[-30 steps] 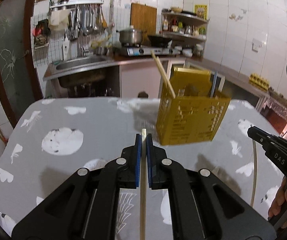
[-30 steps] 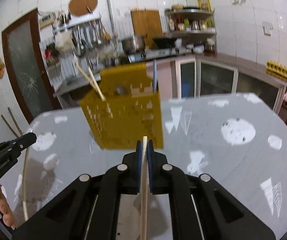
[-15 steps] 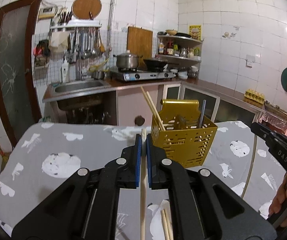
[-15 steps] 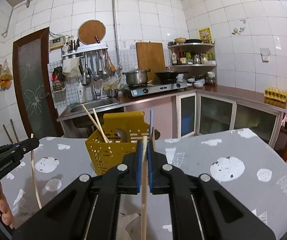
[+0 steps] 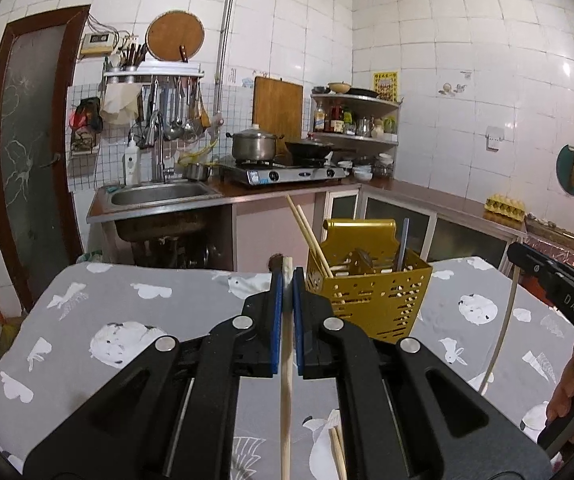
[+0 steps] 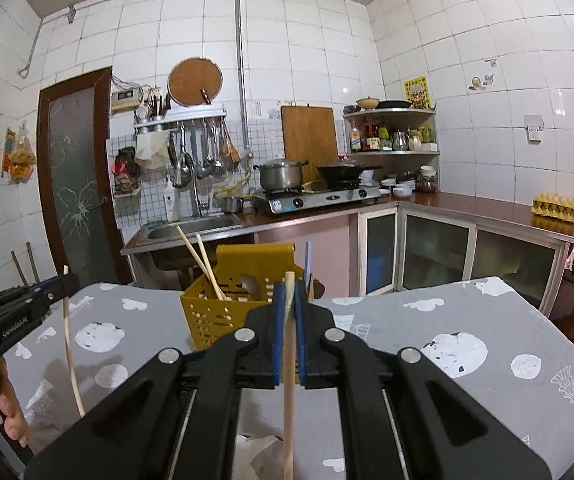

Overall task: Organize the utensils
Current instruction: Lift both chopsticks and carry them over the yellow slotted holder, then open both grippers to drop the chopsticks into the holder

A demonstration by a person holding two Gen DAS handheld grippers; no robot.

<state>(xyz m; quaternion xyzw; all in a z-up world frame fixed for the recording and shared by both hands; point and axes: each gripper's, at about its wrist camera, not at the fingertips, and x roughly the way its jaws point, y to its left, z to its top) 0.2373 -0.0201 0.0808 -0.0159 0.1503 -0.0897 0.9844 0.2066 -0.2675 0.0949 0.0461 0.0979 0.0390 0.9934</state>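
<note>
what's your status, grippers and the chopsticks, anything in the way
Left gripper shut on a chopstick. Right gripper shut on another chopstick. Yellow utensil basket upright ahead, two chopsticks inside. Nothing between grippers and basket.

Pale matt wooden chopstick (image 5: 285,384), perforated matt yellow plastic basket (image 5: 371,300), printed grey cloth tablecloth (image 5: 159,320), glossy white wall tiles (image 5: 447,80).

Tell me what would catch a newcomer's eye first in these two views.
Probably the yellow utensil holder standing on the grey patterned tablecloth, with two chopsticks leaning out of it. Next, the left gripper and right gripper, each clamped on a single chopstick in the foreground.
</note>
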